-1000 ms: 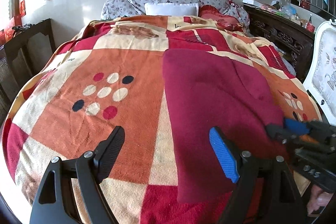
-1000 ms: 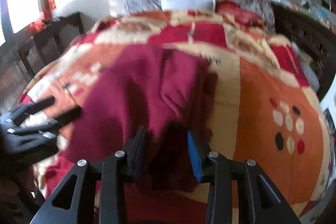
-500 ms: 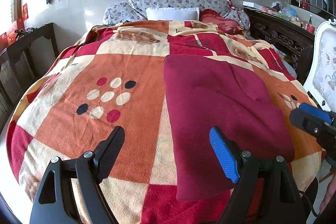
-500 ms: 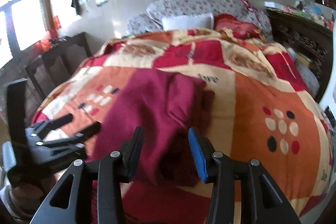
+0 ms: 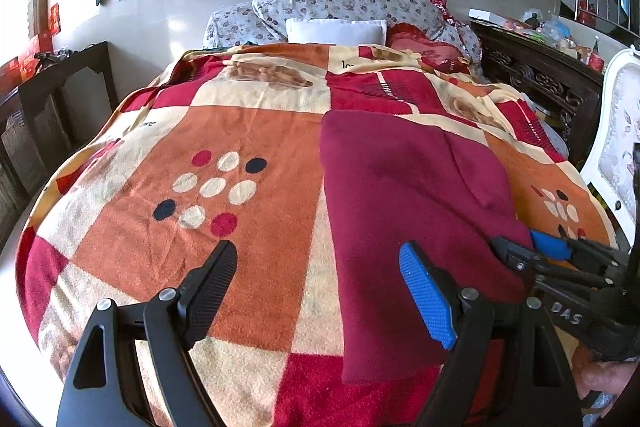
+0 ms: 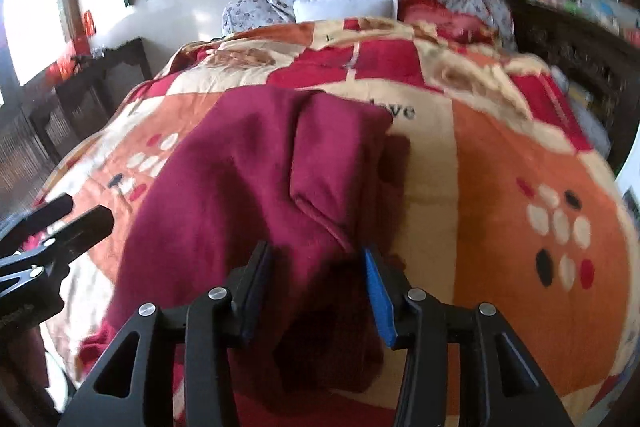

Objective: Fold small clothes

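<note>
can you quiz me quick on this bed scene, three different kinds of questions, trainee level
1. True or false: the left gripper is shut on the maroon garment.
2. The garment lies on: A) a chair B) the patchwork blanket C) the floor.
3. Fill in: the right gripper hovers open at the garment's ___ edge.

Key: 1 false, its jaws are wide apart. 2 B. 3 near.
</note>
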A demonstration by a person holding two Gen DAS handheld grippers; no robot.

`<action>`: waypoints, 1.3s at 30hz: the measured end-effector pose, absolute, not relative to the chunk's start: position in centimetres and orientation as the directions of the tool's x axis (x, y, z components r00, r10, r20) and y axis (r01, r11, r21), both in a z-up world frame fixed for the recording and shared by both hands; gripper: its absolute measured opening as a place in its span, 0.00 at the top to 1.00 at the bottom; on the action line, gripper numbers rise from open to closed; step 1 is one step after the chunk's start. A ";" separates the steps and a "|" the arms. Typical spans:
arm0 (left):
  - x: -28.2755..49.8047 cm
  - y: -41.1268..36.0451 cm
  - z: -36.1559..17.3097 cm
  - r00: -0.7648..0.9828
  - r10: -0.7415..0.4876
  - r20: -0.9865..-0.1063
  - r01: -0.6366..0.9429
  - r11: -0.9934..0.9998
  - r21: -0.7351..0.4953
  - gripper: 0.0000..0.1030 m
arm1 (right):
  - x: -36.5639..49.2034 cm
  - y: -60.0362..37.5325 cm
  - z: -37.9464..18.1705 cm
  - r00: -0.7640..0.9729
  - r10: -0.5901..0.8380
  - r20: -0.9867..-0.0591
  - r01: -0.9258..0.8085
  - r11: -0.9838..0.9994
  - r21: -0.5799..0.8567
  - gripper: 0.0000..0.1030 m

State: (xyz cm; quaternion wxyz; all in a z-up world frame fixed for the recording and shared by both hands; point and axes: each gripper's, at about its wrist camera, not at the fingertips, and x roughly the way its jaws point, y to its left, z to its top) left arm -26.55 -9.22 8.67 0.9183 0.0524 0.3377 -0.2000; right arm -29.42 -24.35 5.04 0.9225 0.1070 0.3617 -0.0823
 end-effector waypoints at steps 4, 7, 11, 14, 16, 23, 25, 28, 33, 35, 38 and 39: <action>-26.4 -9.2 8.6 0.694 -0.330 -0.640 0.400 0.916 -0.039 0.20 | -30.8 -23.6 6.7 0.759 -0.100 -0.644 0.217 0.971 0.104 0.51; -26.5 -9.3 8.7 0.697 -0.329 -0.637 0.398 0.916 -0.036 0.20 | -31.6 -22.6 8.1 0.783 -0.105 -0.613 0.205 0.974 0.095 0.39; -26.4 -9.6 9.0 0.705 -0.328 -0.629 0.401 0.916 -0.029 0.20 | -32.4 -21.2 9.8 0.819 -0.122 -0.561 0.194 0.978 0.071 0.29; -26.6 -9.7 9.2 0.709 -0.330 -0.623 0.403 0.915 -0.027 0.20 | -32.3 -20.5 10.1 0.825 -0.132 -0.550 0.198 0.978 0.061 0.27; -26.7 -9.7 9.4 0.716 -0.328 -0.616 0.400 0.916 -0.024 0.20 | -32.2 -20.4 10.1 0.824 -0.139 -0.549 0.206 0.977 0.062 0.26; -26.9 -9.4 9.6 0.725 -0.328 -0.606 0.394 0.919 -0.025 0.20 | -32.0 -20.5 9.7 0.814 -0.155 -0.560 0.223 0.973 0.055 0.20; -26.9 -9.4 9.6 0.725 -0.327 -0.606 0.394 0.919 -0.024 0.20 | -31.9 -20.6 9.7 0.812 -0.167 -0.560 0.234 0.971 0.050 0.18; -26.9 -9.3 9.5 0.723 -0.326 -0.609 0.394 0.919 -0.024 0.20 | -31.8 -20.6 9.6 0.803 -0.198 -0.563 0.258 0.966 0.027 0.16; -26.9 -9.2 9.7 0.721 -0.327 -0.611 0.393 0.919 -0.028 0.20 | -31.7 -20.8 9.2 0.792 -0.211 -0.574 0.276 0.961 0.028 0.13; -26.9 -9.1 9.7 0.720 -0.327 -0.611 0.394 0.919 -0.028 0.20 | -31.7 -20.9 9.1 0.788 -0.213 -0.577 0.280 0.960 0.028 0.12; -26.9 -9.1 9.6 0.720 -0.328 -0.612 0.394 0.919 -0.028 0.20 | -31.6 -21.1 9.0 0.786 -0.213 -0.580 0.283 0.959 0.031 0.11; -26.9 -9.1 9.6 0.720 -0.327 -0.613 0.394 0.919 -0.028 0.20 | -31.6 -21.1 8.9 0.785 -0.212 -0.582 0.283 0.959 0.033 0.11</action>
